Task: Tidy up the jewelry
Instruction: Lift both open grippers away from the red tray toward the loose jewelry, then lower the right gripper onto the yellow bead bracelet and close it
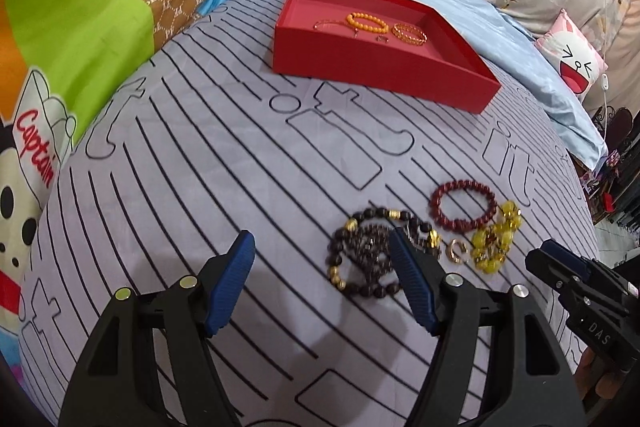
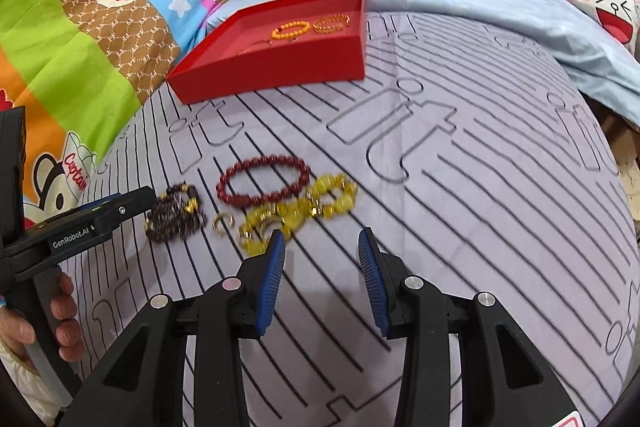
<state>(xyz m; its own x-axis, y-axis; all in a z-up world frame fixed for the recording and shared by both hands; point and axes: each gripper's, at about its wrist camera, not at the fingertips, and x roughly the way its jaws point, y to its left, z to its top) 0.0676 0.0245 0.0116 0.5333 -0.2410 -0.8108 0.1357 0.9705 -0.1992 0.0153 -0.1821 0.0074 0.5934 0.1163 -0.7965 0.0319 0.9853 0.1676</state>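
Both grippers (image 1: 322,263) (image 2: 322,259) gape (three bracelets (image 1: 464,205) loose).

"GenRobot.AI" on left gripper (image 2: 120,211); "Captain" on quilt (image 1: 36,143).

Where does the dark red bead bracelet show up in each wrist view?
Left wrist: dark red bead bracelet lies right of centre on the striped bedspread, beside the yellow bead bracelet.
Right wrist: it sits left of centre, just beyond the yellow beads.
Shared landmark: the red tray further back.
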